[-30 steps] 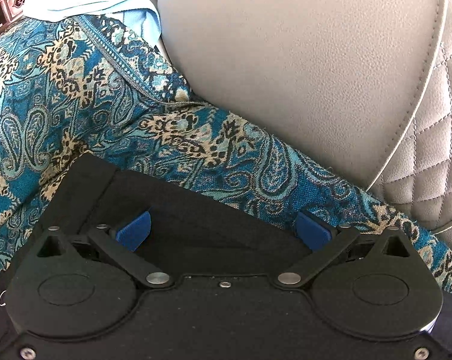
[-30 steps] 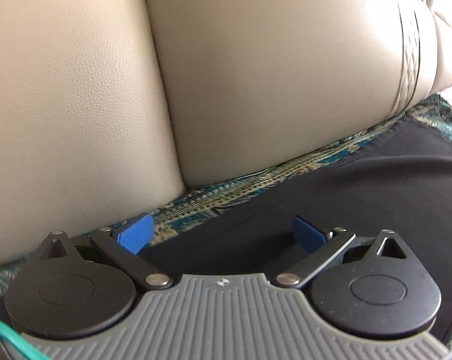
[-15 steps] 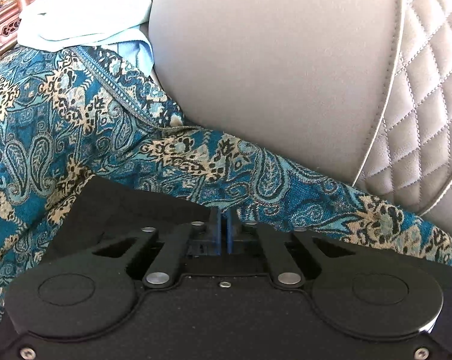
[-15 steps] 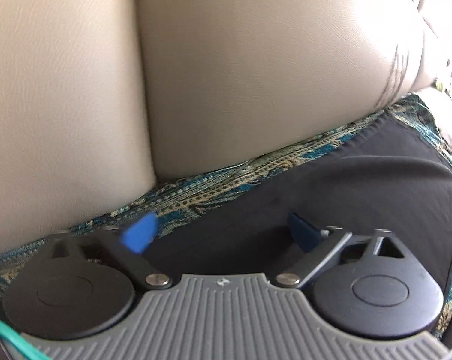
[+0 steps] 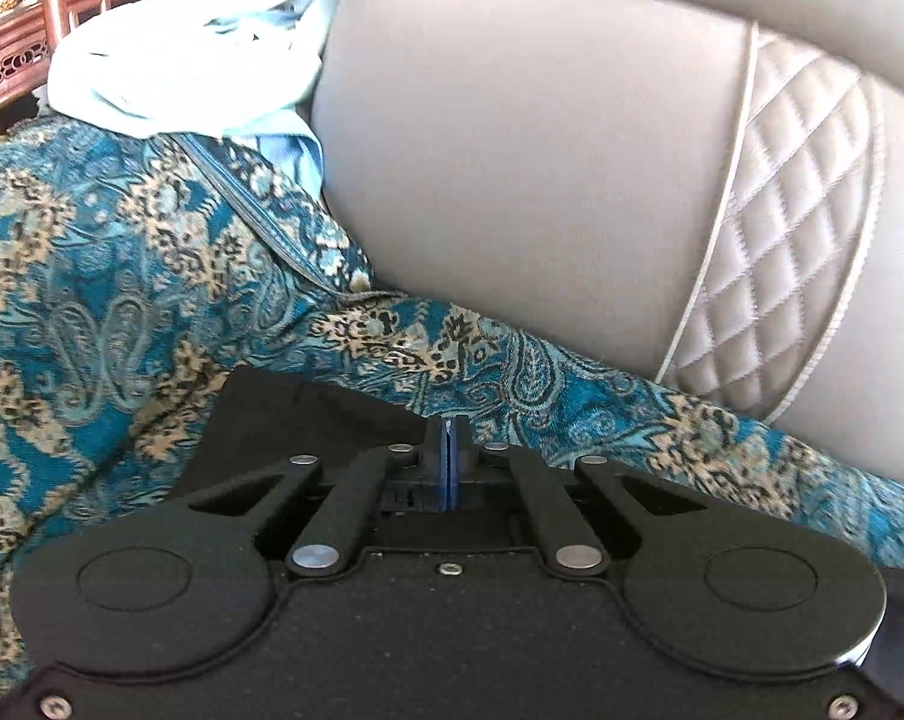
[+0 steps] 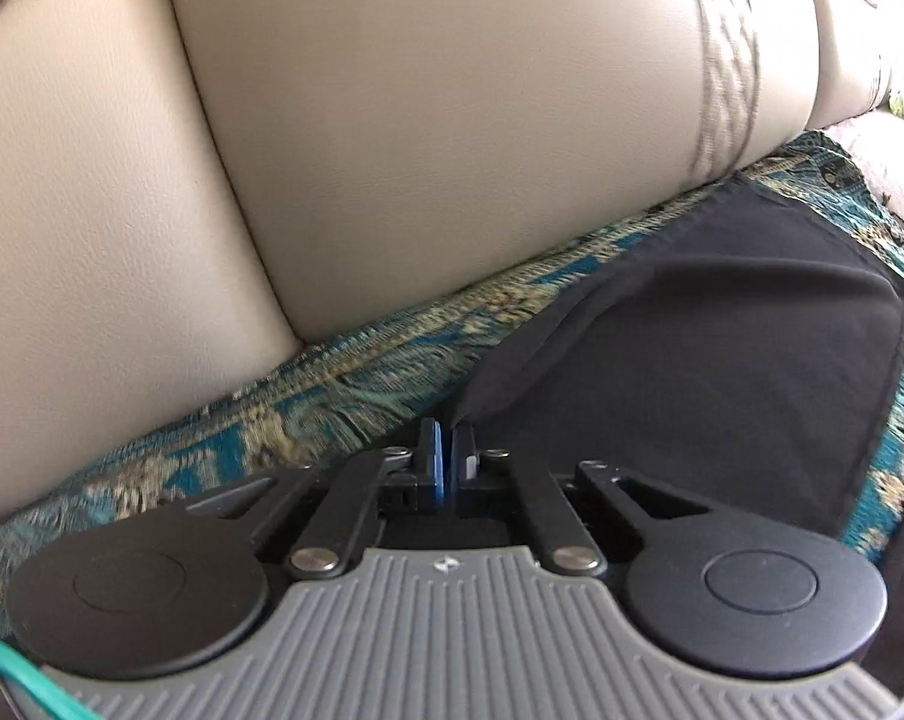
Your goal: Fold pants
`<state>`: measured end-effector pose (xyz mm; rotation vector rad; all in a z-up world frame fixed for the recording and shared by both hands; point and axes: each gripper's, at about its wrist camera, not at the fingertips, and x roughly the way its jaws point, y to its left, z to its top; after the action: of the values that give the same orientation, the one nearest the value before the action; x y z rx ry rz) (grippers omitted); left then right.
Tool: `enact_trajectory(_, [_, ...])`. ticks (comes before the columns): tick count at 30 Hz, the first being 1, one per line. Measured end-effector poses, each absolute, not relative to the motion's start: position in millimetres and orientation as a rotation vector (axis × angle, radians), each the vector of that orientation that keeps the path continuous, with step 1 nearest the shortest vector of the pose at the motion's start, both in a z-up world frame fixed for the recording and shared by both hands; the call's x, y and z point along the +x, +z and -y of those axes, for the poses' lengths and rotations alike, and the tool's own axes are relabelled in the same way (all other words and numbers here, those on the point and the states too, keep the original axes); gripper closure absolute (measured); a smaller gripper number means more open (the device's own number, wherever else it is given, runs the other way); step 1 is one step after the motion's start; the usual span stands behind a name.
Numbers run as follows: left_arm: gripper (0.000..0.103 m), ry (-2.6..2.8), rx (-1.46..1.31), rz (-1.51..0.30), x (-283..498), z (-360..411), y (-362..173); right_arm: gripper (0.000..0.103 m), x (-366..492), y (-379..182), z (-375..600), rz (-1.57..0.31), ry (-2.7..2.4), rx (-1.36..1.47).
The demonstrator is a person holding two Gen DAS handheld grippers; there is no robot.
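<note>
Black pants (image 5: 296, 420) lie on a blue paisley throw (image 5: 92, 312) over a sofa seat. My left gripper (image 5: 447, 450) is shut on the far edge of the pants, its blue pads pressed together. In the right wrist view the black pants (image 6: 722, 372) spread to the right, with a fold of cloth rising to my right gripper (image 6: 449, 450), which is shut on that edge. The cloth is pulled up slightly at the pinch.
The beige leather sofa back (image 5: 512, 180) with a quilted panel (image 5: 794, 252) stands just behind the pants; it also fills the right wrist view (image 6: 392, 150). A pale blue garment (image 5: 182, 72) lies at the far left. Wooden furniture (image 5: 14, 54) stands beyond.
Both grippers were open over the pants' far edge a second ago. The left shut first, then the right, each pinching the black cloth. The right one now lifts a fold.
</note>
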<state>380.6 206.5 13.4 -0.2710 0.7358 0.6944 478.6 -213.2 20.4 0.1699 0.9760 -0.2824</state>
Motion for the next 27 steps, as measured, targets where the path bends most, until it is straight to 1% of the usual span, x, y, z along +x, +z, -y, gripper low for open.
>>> enact_trajectory(6, [0.102, 0.617, -0.251, -0.674, 315, -186, 42, 0.1, 408, 43, 253, -0.922, -0.199, 0.242])
enact_trajectory(10, [0.103, 0.581, -0.257, -0.606, 253, -172, 61, 0.1, 350, 55, 279, -0.887, -0.155, 0.275])
enact_trajectory(14, [0.103, 0.6, -0.198, -0.514, 192, -154, 75, 0.1, 290, 54, 300, -0.876, -0.133, 0.272])
enact_trajectory(17, [0.103, 0.549, -0.214, -0.557, 163, -149, 75, 0.1, 256, 46, 315, -0.912, -0.117, 0.297])
enact_trajectory(18, [0.101, 0.518, -0.237, -0.579, 157, -150, 73, 0.1, 246, 43, 318, -0.925, -0.116, 0.296])
enact_trajectory(20, [0.095, 0.468, -0.305, -0.596, 144, -157, 69, 0.1, 232, 40, 324, -0.942, -0.122, 0.288])
enact_trajectory(22, [0.08, 0.428, -0.381, -0.603, 135, -169, 63, 0.1, 221, 39, 329, -0.953, -0.122, 0.28])
enact_trajectory(23, [0.059, 0.422, -0.407, -0.598, 132, -175, 60, 0.1, 217, 38, 330, -0.955, -0.123, 0.271])
enact_trajectory(24, [0.048, 0.435, -0.422, -0.601, 129, -180, 55, 0.1, 212, 38, 331, -0.954, -0.123, 0.255])
enact_trajectory(27, [0.048, 0.504, -0.431, -0.627, 125, -193, 41, 0.1, 205, 39, 330, -0.936, -0.152, 0.198])
